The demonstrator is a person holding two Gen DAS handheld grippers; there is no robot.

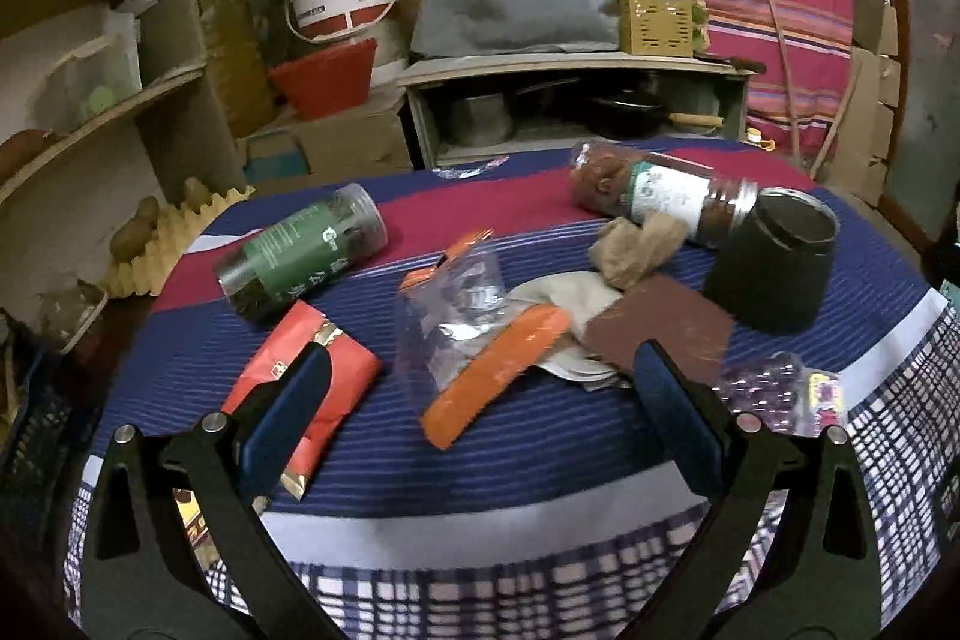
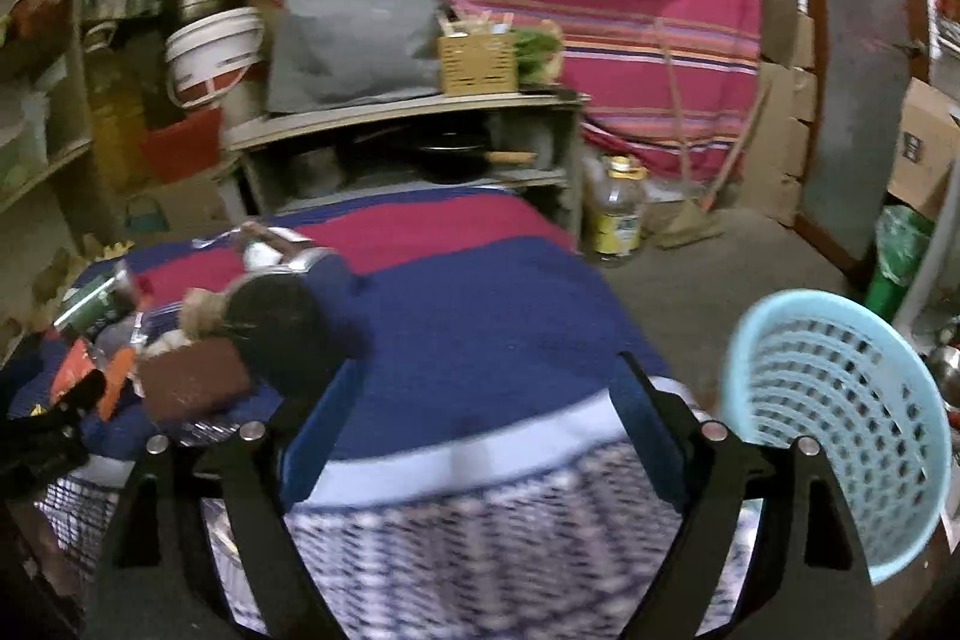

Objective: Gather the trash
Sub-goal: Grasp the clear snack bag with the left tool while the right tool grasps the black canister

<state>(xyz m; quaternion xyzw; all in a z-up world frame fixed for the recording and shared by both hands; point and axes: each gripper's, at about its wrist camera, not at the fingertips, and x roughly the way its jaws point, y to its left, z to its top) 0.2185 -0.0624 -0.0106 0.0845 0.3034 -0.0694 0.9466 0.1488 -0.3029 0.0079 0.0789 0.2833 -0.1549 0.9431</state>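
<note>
Over the striped table: left tongs spread, empty; right tongs spread, empty; blue basket beside

Dim indoor light, colours muddy, heavy fisheye bending and dark corners, right wrist view motion-blurred, left wrist sharper.

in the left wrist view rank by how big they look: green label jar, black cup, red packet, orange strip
1. red packet, though it lies nearest the camera
2. green label jar and black cup, too alike to rank
3. orange strip
</note>
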